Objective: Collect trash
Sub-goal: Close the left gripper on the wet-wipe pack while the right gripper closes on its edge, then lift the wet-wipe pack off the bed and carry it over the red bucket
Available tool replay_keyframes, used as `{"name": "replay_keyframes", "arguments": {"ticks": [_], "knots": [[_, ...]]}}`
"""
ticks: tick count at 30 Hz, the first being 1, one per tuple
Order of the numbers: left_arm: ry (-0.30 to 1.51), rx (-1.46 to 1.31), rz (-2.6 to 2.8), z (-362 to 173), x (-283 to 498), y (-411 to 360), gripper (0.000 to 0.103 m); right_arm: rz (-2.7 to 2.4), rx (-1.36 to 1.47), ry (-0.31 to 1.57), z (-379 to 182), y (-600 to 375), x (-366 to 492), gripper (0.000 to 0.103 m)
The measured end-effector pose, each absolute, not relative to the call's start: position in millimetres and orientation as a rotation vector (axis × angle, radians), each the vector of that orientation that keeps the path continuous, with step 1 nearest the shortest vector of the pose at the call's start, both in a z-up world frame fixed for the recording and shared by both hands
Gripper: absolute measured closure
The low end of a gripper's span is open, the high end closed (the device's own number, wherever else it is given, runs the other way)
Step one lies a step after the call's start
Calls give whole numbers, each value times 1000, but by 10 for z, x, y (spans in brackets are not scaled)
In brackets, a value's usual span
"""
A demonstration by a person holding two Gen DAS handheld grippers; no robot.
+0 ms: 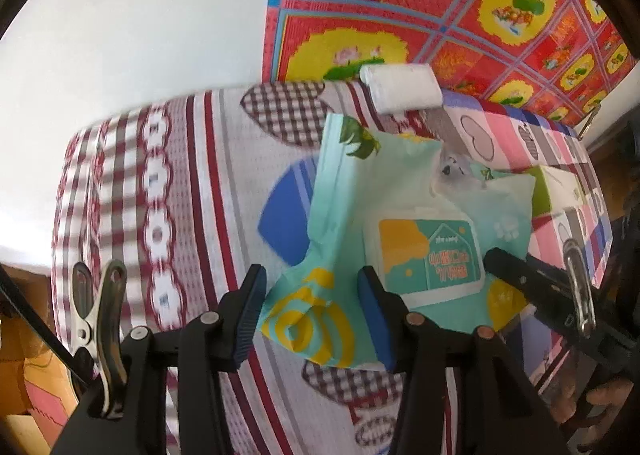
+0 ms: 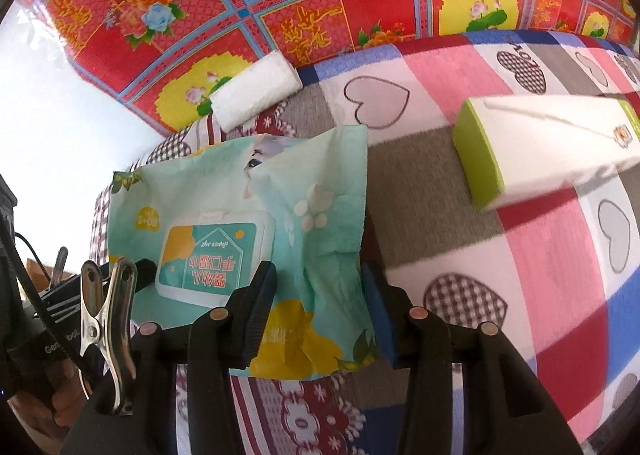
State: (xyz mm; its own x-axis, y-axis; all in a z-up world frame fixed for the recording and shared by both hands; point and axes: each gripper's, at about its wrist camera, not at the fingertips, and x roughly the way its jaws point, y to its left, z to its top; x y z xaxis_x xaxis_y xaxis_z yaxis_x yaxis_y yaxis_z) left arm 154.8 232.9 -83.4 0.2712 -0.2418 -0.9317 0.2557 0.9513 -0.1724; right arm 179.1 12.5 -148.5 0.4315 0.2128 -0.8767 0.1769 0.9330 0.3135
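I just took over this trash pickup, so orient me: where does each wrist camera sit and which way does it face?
Left wrist: on the left gripper, looking steeply down at the wet-wipe pack's crumpled end; the right gripper's tip and fingers show.
Right wrist: on the right gripper, looking down at the pack's other end; green-edged box beyond.
Shared: pack, white roll, patterned cover.

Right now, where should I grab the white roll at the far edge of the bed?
Take the white roll across its short width at mid-length, coming from above. It lies on its side along the bed's far edge against the red mat, so a side approach looks blocked there. It looks soft, so squeeze gently.
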Motion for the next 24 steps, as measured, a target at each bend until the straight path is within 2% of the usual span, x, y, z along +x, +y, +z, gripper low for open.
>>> {"name": "replay_keyframes", "arguments": {"ticks": [24], "knots": [[1260, -31, -183, -837, 886, 2312, 53, 144, 404, 1148, -1477, 70, 1300, 57]]}}
